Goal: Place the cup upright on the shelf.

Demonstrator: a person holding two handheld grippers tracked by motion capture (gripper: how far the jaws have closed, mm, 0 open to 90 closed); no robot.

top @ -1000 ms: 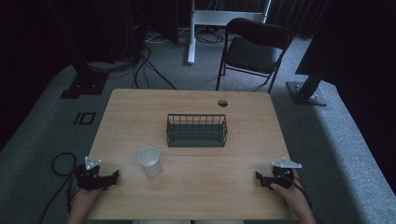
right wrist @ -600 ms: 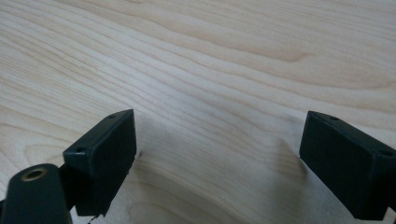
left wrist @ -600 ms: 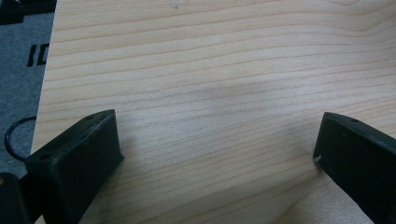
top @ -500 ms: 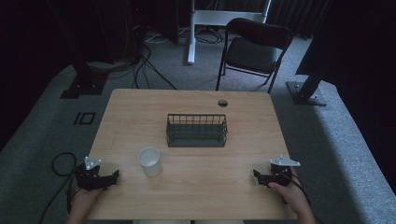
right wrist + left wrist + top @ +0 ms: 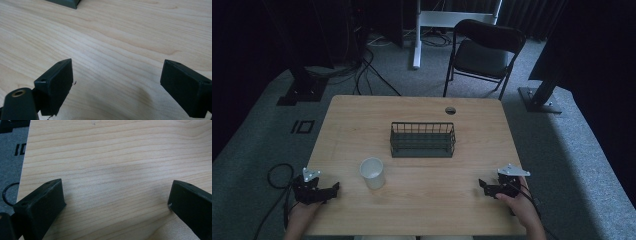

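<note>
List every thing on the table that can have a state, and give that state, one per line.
Paper cup: upright, mouth open, nothing seen inside.
Wire basket: upright, nothing seen inside.
Left gripper: open, holding nothing, low at the table's near edge.
Right gripper: open, holding nothing, low at the near edge.

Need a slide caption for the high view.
Open left gripper and right gripper flank a paper cup before a wire basket.

wire basket (image 5: 65, 3): cut by top edge at 11 o'clock | paper cup (image 5: 372, 173): contents too small to tell | person: forearms cut at 6 o'clock
</note>
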